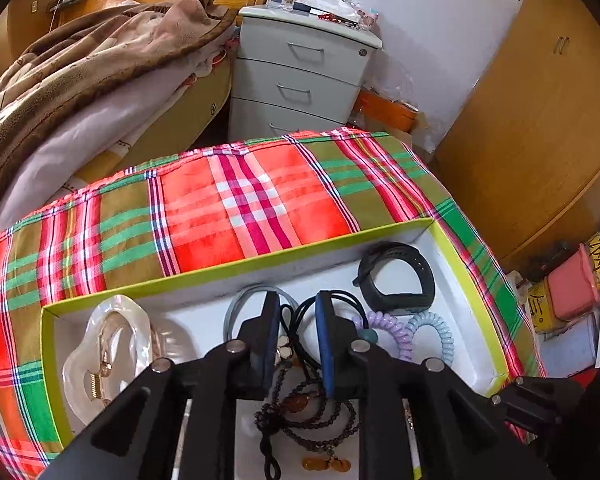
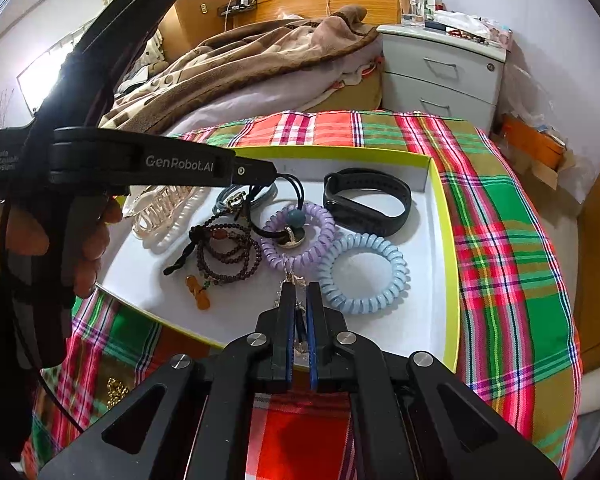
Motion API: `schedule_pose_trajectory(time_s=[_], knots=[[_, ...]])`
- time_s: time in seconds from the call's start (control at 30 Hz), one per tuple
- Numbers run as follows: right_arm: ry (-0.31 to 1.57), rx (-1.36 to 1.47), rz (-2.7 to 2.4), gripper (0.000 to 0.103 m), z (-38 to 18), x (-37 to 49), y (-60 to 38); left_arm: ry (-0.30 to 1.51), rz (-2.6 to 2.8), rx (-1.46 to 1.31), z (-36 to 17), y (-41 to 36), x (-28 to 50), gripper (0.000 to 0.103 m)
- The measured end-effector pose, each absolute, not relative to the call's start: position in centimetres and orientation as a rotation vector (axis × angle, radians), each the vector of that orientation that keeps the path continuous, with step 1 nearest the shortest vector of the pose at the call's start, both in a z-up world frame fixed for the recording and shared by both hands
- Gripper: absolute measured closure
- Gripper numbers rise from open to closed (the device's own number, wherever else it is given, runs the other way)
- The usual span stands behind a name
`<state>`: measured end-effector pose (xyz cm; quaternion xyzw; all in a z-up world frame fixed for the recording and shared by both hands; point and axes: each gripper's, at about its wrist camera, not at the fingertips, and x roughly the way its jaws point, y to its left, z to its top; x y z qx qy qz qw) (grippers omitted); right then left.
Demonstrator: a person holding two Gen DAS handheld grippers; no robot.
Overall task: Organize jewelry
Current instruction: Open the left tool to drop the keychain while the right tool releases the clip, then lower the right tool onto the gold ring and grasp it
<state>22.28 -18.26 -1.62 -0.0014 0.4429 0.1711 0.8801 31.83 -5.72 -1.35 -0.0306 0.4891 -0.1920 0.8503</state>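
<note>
Left gripper [image 1: 298, 312] stands open above black elastic hair ties [image 1: 300, 320]; right gripper [image 2: 300, 300] pinches thin silver necklace chain [image 2: 290, 276] over white yellow-rimmed tray [image 2: 452, 240].

Both views bright, daylight-lit, colours saturated. In the right wrist view the light comes from a window [image 2: 48, 64] at upper left, blown out to white, glare washing over the handle in front of it. The white tray floor [image 2: 380, 320] is evenly lit with soft, short shadows under items. Strong fisheye bending: the plaid cloth [image 1: 260, 200] edges curve, dark vignette in all corners. Near gripper bodies at the bottom are dark, slightly soft. Mild compression smear throughout, far furniture less crisp.
</note>
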Motion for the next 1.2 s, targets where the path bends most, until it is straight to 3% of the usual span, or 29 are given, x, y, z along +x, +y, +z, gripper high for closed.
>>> schedule_pose_trajectory(time_s=[0.1,0.4,0.53,1.2], knots=[[0.914,0.002,0.354,0.098,-1.5,22.1,-18.3,1.025,-0.390,-0.048,-1.3,-5.8,31.7,0.074],[0.878,0.033,0.336,0.090,-0.6,21.1,-18.7,0.970,-0.375,-0.017,0.2,-5.8,29.2,0.065],[0.858,0.048,0.335,0.073,0.0,20.5,-18.9,0.943,-0.365,-0.011,1.1,-5.4,27.6,0.064],[0.779,0.074,0.303,0.072,2.4,14.9,-20.4,0.897,-0.279,-0.033,2.9,-3.1,18.2,0.063]])
